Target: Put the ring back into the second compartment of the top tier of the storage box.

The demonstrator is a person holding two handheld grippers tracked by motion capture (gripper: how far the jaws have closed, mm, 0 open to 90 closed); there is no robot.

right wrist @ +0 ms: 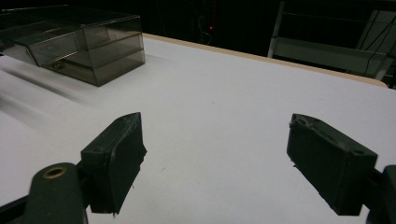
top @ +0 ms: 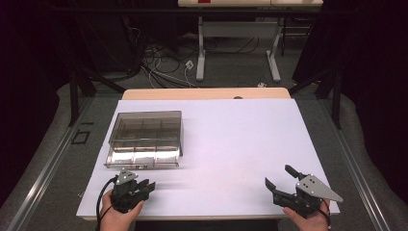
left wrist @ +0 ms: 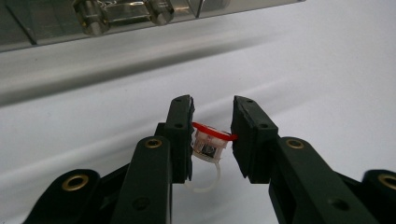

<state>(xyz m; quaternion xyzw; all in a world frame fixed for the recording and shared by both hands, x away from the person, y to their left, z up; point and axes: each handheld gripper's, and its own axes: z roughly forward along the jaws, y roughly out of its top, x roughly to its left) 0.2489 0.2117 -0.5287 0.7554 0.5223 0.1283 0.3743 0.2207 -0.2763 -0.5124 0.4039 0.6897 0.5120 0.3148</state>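
From above, my left gripper point(top: 144, 186) sits at the near left of the white worktop point(top: 231, 144), just in front of the clear compartment box point(top: 146, 137), and its jaws look nearly together with nothing I can make out between them. My own left gripper view tells more: a small white cap with a red top point(left wrist: 211, 141) is pinched between the two black pads, its red rim touching the right pad and its white body against the left, with a thin white ring point(left wrist: 205, 183) hanging below it. So my left jaws are closed on that cap, which is held just clear of the worktop, close before the box's near edge and the two clear knobs point(left wrist: 93, 21) on its front.

The box lies at the left half of the worktop, well back from the near edge; its near left corner comes close to the sheet's left edge. The high view shows its inner dividers, and the right gripper view shows its smoky side walls from low down, far off at upper left.

The middle and right of the worktop lie bare and white, with wide room between my two hands and all the way to the far wooden edge point(top: 207, 93).

My right gripper point(top: 281, 182) rests at the near right corner, close to the sheet's right and near edges. Its jaws stand wide apart with bare worktop between them, well away from the cap and the box.
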